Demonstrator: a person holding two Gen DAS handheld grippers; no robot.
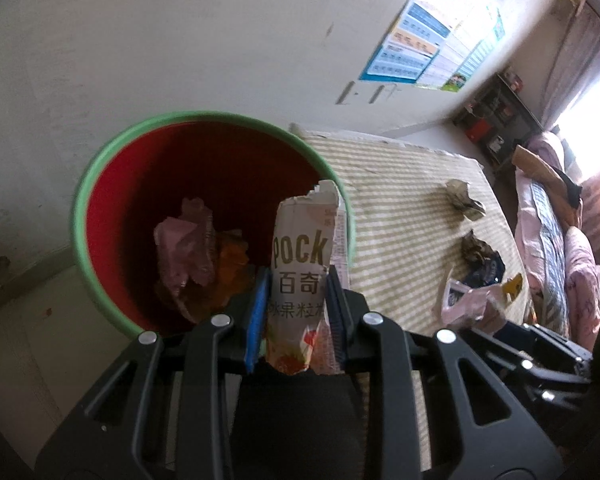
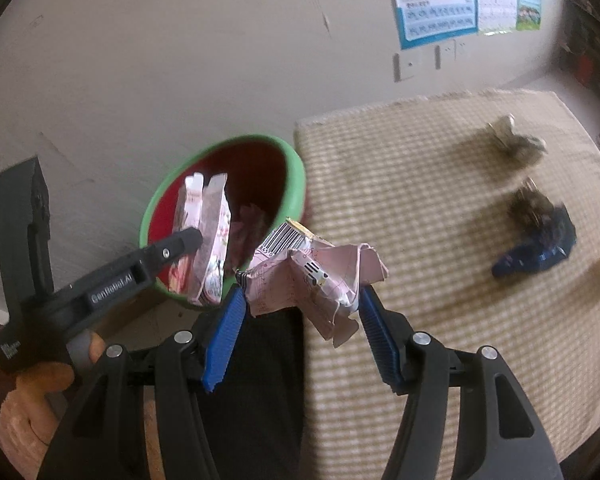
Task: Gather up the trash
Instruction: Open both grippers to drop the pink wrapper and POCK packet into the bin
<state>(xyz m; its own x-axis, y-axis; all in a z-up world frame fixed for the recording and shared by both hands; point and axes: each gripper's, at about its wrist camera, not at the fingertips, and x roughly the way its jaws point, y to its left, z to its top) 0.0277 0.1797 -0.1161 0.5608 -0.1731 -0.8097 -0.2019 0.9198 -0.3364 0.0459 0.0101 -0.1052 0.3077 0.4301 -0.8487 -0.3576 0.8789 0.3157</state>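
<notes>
The left tool (image 1: 296,304) is clamped on a torn Pocky box (image 1: 300,276), its blue pads (image 1: 256,320) pressing both sides, and holds it upright at the near rim of the bin (image 1: 100,184). The right tool (image 2: 300,316) is clamped on a crumpled pink wrapper (image 2: 320,276) with a barcode, held above the edge of the striped mat (image 2: 420,200), just right of the bin. A hand (image 2: 36,396) grips the left tool's handle at lower left in the right wrist view.

Inside the red, green-rimmed bin lie a pink wrapper (image 1: 188,240) and an orange one (image 1: 232,260). Farther out on the mat sit a dark blue wrapper (image 2: 540,248) and a grey crumpled wad (image 2: 516,140), well apart from both tools. Behind, a poster (image 2: 452,0) hangs on the wall.
</notes>
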